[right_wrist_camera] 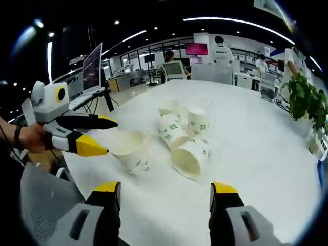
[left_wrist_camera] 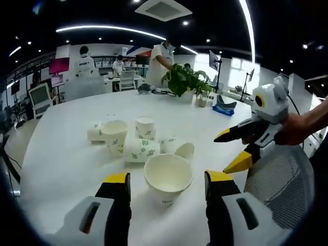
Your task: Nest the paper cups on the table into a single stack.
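- Several paper cups can be seen loose on the white table, none nested yet as far as can be told.
- One cup, call it the near cup, is stood upright with its mouth open, just ahead of the left gripper and roughly between its jaw tips. It's not touched by them.
- Same near cup is seen in the right gripper view, where it looks tilted and sits just beside the left gripper's yellow tips.
- Behind it a cluster is bunched together mid-table: a couple of cups upright, the rest tipped on their sides with green print showing. The exact count can't be made out.
- In the right gripper view the cluster is led by a tipped cup whose mouth faces the camera.
- Left gripper jaws are spread wide, nothing gripped.
- Right gripper jaws are spread apart too, held above bare table, well short of the cups. It's also seen from the left gripper view, held by a hand, tips parted.
- A hand is wrapped round the left gripper as well.
- A potted plant is parked at the far edge of the table, and people are stood around desks further back.
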